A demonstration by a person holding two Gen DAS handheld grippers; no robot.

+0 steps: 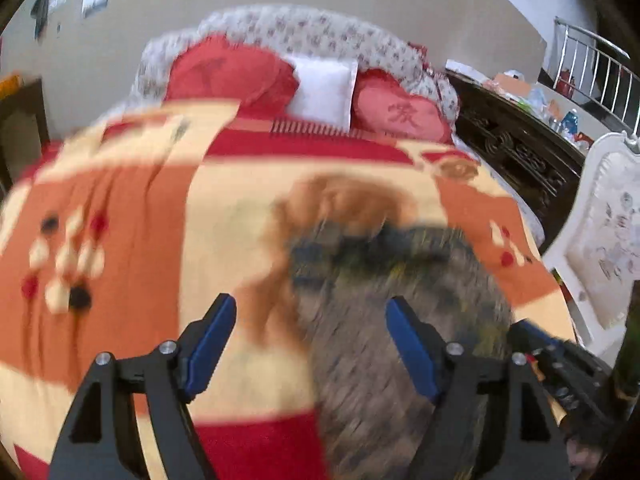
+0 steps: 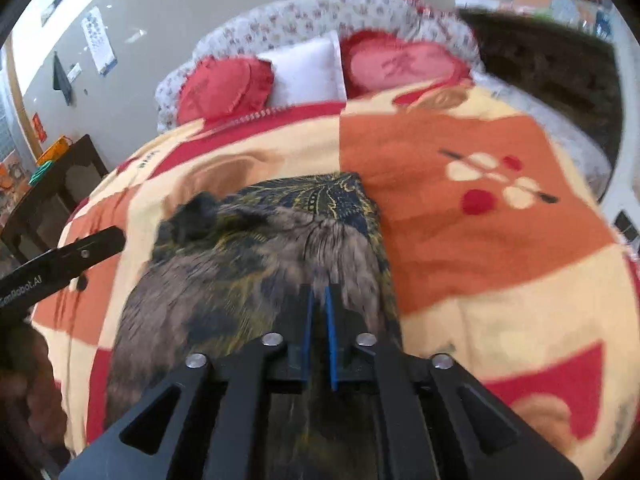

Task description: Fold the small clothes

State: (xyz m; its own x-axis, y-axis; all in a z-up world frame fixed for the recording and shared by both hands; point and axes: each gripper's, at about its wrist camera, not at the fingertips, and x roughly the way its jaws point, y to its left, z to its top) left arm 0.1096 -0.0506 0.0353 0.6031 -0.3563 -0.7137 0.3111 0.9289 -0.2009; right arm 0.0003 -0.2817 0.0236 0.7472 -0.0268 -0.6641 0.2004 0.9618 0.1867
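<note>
Lying across the orange, cream and red blanket (image 2: 460, 264), the dark patterned garment (image 2: 248, 264) fills the centre and lower middle of the right wrist view, its far edge showing a gold-on-navy print. The right gripper (image 2: 319, 300) at the bottom centre has its blue pads nearly together, pinched on the garment's cloth. In the blurred left wrist view, the left gripper (image 1: 311, 316) holds its tongs wide apart above the garment's left edge. Red cushions (image 1: 236, 70) sit at the upper centre.
</note>
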